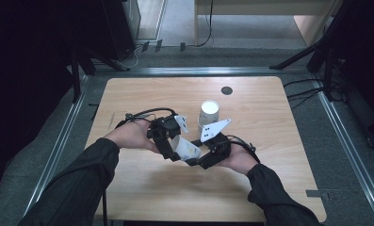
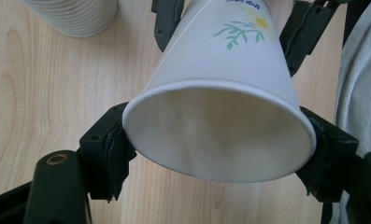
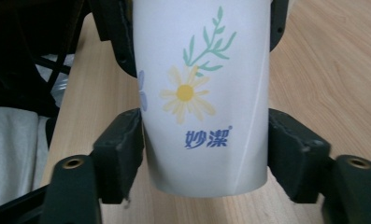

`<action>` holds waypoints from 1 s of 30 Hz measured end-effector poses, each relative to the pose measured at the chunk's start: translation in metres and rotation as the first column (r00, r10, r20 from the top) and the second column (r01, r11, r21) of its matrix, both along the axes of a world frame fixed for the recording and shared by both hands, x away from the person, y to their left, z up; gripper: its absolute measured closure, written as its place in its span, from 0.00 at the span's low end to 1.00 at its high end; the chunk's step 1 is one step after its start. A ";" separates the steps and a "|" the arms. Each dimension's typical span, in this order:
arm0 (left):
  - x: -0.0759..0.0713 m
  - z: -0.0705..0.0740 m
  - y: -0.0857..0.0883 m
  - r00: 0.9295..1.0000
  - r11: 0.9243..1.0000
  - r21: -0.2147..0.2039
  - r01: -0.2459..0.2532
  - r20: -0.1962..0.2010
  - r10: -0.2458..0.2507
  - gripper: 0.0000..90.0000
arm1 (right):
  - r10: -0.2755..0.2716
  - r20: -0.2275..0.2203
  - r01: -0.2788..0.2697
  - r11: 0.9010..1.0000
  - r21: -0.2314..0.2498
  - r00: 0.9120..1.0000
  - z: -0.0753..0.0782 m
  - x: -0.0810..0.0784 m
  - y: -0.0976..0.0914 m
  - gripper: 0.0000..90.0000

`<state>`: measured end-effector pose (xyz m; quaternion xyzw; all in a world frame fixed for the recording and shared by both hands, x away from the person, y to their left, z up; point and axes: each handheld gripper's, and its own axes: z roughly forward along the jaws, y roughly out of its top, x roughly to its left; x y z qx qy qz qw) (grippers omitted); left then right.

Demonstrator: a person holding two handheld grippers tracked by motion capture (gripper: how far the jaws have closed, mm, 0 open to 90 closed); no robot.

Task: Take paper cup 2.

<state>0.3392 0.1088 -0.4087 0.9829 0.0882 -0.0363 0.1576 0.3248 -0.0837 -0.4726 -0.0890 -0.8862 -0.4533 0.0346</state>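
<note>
Cup (image 1: 187, 149) lying sideways at frame centre, clamped between left gripper (image 1: 171, 147) at rim end, right gripper (image 1: 197, 160) at base end. Long axis level, mouth pointing left.

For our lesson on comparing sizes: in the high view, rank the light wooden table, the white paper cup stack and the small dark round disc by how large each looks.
1. Light wooden table
2. White paper cup stack
3. Small dark round disc

Both forearms extended over table, converging at centre. Left gripper (image 1: 175, 147) clamped on cup's (image 1: 187, 149) rim end, jaws partly closed. Right gripper (image 1: 194, 160) facing it, 2 pads flanking cup base, apparently touching.
</note>
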 end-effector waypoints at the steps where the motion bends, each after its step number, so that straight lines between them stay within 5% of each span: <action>1: 0.000 0.000 0.000 1.000 1.000 0.000 0.000 -0.002 0.000 0.25 | 0.001 -0.002 -0.001 1.000 0.000 1.000 0.000 0.000 0.000 0.37; 12: 0.000 0.002 0.003 1.000 0.999 -0.037 -0.009 -0.001 0.009 0.23 | 0.004 0.004 -0.004 1.000 0.006 1.000 0.002 0.000 -0.001 0.38; 17: 0.001 0.004 0.008 0.999 0.995 -0.099 -0.034 -0.016 0.033 0.18 | -0.001 0.012 0.001 1.000 0.007 1.000 0.004 0.001 -0.005 0.38; 23: 0.000 0.004 0.018 0.999 0.983 -0.175 -0.053 0.004 0.054 0.14 | -0.012 0.012 0.012 1.000 0.028 1.000 0.007 0.002 -0.013 0.38; 30: -0.002 -0.001 0.033 0.994 0.955 -0.276 -0.107 -0.018 0.106 0.14 | -0.017 0.021 0.016 0.999 0.051 1.000 0.010 0.003 -0.022 0.38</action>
